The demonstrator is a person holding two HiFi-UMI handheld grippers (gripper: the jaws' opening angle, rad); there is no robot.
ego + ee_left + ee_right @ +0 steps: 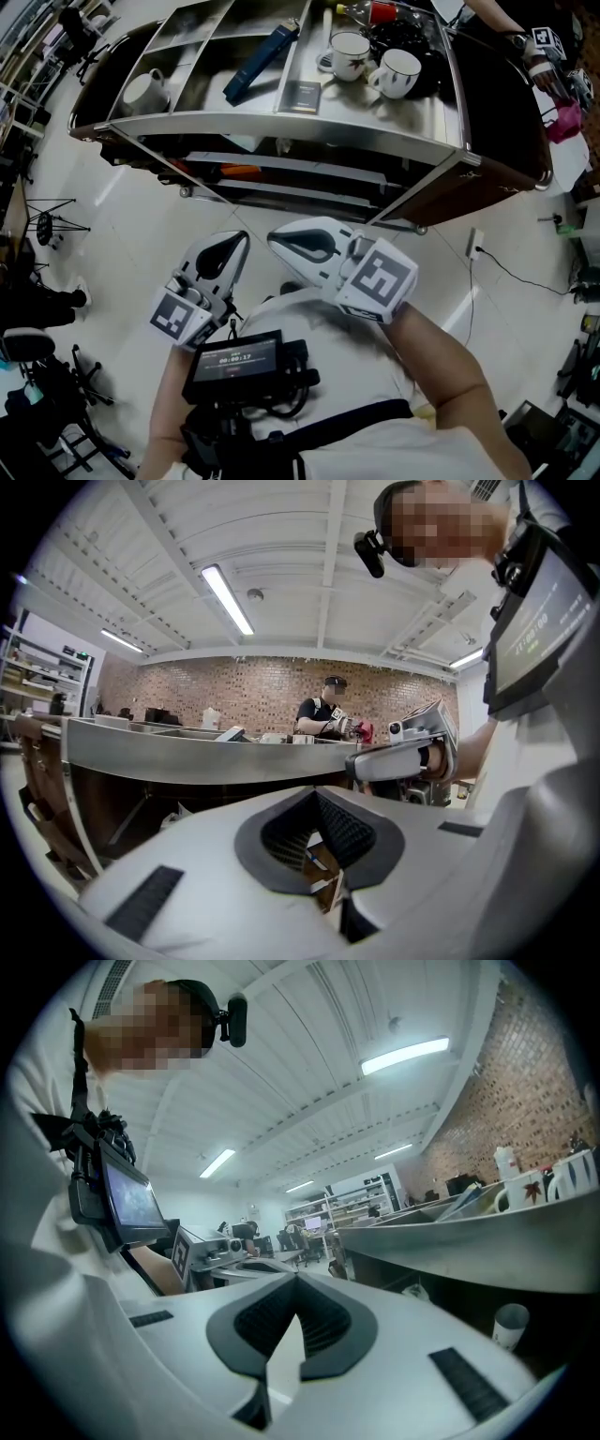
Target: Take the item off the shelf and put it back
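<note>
A steel shelf cart stands ahead of me. Its top tray holds a blue box, a small dark card, two white mugs and another white mug at the far left. Both grippers hang close to my chest, below the cart and apart from it. My left gripper is shut with nothing in it. Beside it, my right gripper is also shut and holds nothing.
A red-capped bottle lies at the tray's back. Lower shelves hold boxes and a paper cup. Another person's arm works at the cart's far right. A cable runs over the floor on the right, chairs on the left.
</note>
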